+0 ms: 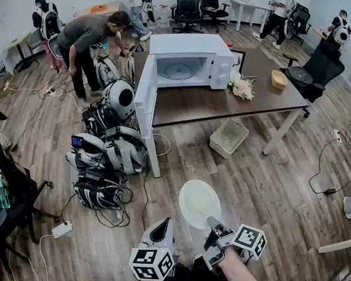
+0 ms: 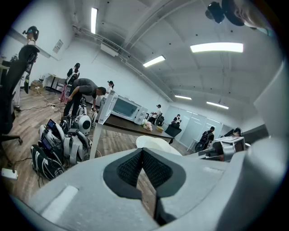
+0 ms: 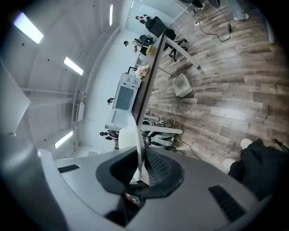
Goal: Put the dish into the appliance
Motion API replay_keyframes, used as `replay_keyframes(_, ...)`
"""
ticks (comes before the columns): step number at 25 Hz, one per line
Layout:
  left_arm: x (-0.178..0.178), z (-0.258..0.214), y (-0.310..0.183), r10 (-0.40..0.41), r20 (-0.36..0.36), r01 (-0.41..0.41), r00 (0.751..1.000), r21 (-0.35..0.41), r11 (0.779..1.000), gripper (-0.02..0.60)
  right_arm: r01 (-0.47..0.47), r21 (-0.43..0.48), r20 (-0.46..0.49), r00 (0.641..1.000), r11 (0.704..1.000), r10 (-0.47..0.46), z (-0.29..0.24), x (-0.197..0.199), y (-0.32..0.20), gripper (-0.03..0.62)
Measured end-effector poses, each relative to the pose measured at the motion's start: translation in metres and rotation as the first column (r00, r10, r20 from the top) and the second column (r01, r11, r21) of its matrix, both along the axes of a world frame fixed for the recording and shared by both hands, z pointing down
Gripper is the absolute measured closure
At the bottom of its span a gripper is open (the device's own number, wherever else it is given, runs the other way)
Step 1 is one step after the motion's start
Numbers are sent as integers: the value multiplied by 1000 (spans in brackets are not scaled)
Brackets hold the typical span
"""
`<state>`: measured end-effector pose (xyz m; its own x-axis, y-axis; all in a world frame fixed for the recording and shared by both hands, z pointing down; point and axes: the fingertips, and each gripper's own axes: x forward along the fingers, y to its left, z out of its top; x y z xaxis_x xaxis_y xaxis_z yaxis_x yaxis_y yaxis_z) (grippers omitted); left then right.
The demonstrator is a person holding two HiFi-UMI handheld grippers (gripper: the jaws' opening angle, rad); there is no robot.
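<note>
A white round dish [image 1: 199, 203] hangs over the wooden floor, and my right gripper [image 1: 211, 223] is shut on its near rim. In the right gripper view the dish [image 3: 131, 135] stands edge-on between the pads of the right gripper [image 3: 139, 155]. My left gripper [image 1: 164, 227] hovers just left of the dish, shut and holding nothing; its view shows the left gripper [image 2: 142, 150] with the dish [image 2: 156, 143] beyond its tips. The white microwave [image 1: 189, 63] sits on the brown table [image 1: 222, 101] ahead, its door [image 1: 146, 94] swung open to the left. The microwave [image 2: 124, 107] [image 3: 123, 97] also shows far off in both gripper views.
Flowers [image 1: 242, 85] and a yellow bowl [image 1: 278, 78] lie on the table right of the microwave. A white basket [image 1: 229, 137] stands under the table. Bags and gear [image 1: 109, 161] with cables crowd the floor on the left. A bending person [image 1: 87, 41], other people and office chairs [image 1: 198, 1] stand farther back.
</note>
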<state>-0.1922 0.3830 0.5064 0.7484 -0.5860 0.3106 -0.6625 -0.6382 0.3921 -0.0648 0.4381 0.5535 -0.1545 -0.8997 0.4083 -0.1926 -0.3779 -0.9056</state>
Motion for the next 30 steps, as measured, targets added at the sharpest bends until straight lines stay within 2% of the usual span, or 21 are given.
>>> replay_keyframes(8,-8,-3,-18,40,1,-40,999,27,999,572,-49,28,-16,999,998,50,-4,-6,-14,548)
replay_keyframes(17,-10,5,-36,65,-1,-65,998,19,998,572,-43,63,-8,999,997,44,-4,-10,-40,537)
replay_keyframes(22,-3,10,-59,44,6,-44,999,15,999,572,-25,62,-11,1000,998,26,-1,4,-69,537)
replay_keyframes(30,27,12,-127,-23,-1,23,1000,8,1000,573,27,61,-18,1000,998,-26,3,40,-138,537)
